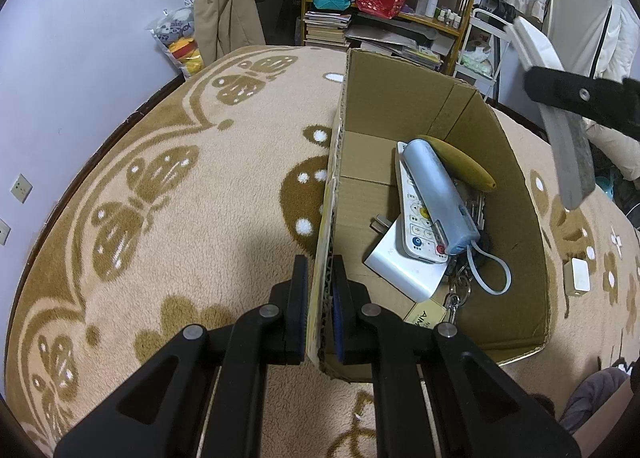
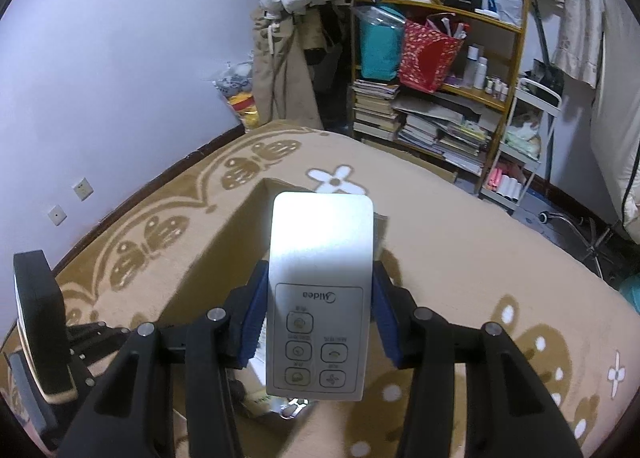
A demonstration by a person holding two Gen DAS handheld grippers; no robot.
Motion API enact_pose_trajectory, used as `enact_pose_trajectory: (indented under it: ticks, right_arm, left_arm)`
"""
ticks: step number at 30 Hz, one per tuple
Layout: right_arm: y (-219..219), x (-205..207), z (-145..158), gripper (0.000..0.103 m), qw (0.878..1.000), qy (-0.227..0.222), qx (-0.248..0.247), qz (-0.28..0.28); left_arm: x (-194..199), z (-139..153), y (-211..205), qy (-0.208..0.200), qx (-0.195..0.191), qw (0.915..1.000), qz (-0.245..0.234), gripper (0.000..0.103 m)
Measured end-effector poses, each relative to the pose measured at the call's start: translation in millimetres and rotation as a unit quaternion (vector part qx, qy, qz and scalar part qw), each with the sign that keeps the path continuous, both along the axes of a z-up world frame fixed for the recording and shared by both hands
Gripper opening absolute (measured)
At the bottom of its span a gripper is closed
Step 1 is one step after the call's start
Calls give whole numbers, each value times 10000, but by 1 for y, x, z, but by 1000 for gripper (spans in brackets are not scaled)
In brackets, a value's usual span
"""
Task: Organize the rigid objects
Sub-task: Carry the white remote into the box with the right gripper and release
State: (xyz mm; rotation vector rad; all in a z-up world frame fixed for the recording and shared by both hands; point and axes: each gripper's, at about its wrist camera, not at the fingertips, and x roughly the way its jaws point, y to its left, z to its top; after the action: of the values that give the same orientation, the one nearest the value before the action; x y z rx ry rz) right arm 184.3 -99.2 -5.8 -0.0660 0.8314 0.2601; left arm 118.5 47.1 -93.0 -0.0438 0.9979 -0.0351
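An open cardboard box [image 1: 400,97] sits on a beige patterned blanket [image 1: 180,177]. My left gripper [image 1: 320,270] is shut on the box's near left wall. Inside lie a white remote [image 1: 416,217], a pale blue cylinder device [image 1: 436,189], a yellow banana-shaped thing [image 1: 460,161], a white adapter [image 1: 404,270] and keys [image 1: 460,282]. My right gripper [image 2: 320,274] is shut on a silver-white Midea remote [image 2: 320,290], held in the air above the box [image 2: 224,242]. In the left wrist view this remote [image 1: 568,153] hangs tilted at the upper right, over the box's right side.
A small white plug [image 1: 578,276] lies on the blanket to the right of the box. Behind stand a cluttered wooden shelf [image 2: 440,97] with books and bags, hanging coats [image 2: 288,69] and a white trolley [image 2: 532,129]. A lilac wall borders the left.
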Motion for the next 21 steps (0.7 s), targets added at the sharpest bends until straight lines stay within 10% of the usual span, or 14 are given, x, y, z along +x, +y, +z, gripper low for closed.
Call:
enact_pose_trajectory:
  ticks: [21]
  right_arm:
    - [31, 9, -71, 52, 9958, 902, -93, 158]
  left_arm:
    - [2, 1, 0, -10, -65, 10000, -19, 11]
